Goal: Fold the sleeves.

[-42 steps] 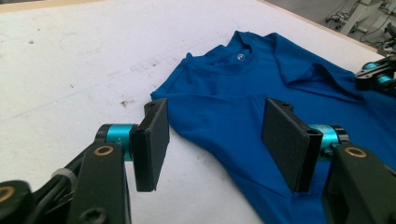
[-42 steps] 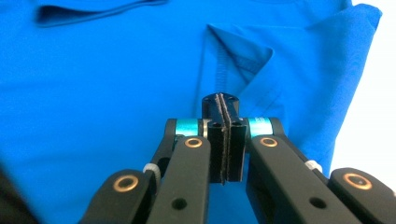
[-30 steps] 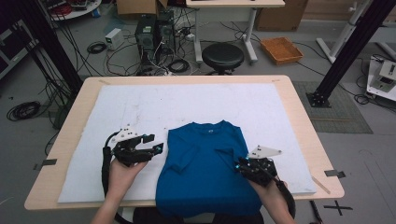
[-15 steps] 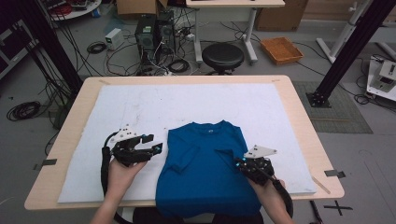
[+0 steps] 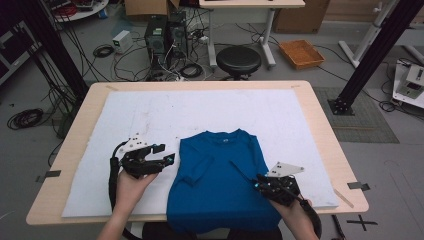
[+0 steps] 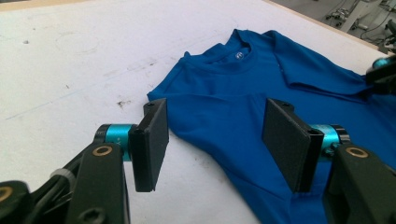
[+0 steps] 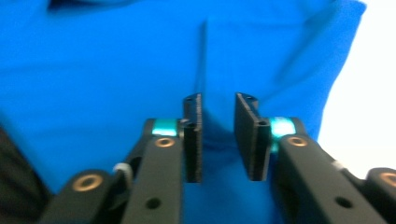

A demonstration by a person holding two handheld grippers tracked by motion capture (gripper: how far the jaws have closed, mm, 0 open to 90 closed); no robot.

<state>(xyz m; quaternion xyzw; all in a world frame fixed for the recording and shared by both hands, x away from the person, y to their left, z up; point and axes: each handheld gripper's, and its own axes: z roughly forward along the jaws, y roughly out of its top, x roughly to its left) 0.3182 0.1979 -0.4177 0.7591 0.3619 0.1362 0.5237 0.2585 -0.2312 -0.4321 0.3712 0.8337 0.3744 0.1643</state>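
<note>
A blue T-shirt [image 5: 220, 185] lies flat on the white mat, collar away from me and hem hanging over the table's front edge. Its left sleeve [image 5: 199, 169] is folded inward. My left gripper [image 5: 169, 159] stands open just left of the shirt. In the left gripper view, the pads [image 6: 154, 135] of the left gripper [image 6: 215, 126] straddle the edge of the shirt [image 6: 233, 93] without touching it. My right gripper [image 5: 257, 184] hovers over the shirt's right side. Its jaws have just been opening. In the right gripper view a narrow gap shows in the right gripper [image 7: 218, 105], with the shirt [image 7: 116, 60] beneath and no cloth pinched.
The white mat [image 5: 200, 110] covers most of the wooden table [image 5: 320, 115]. Beyond the far edge, on the floor, stand a black stool [image 5: 239, 59], computer cases with cables [image 5: 165, 35] and an orange tray [image 5: 300, 52]. Black frame posts rise at both sides.
</note>
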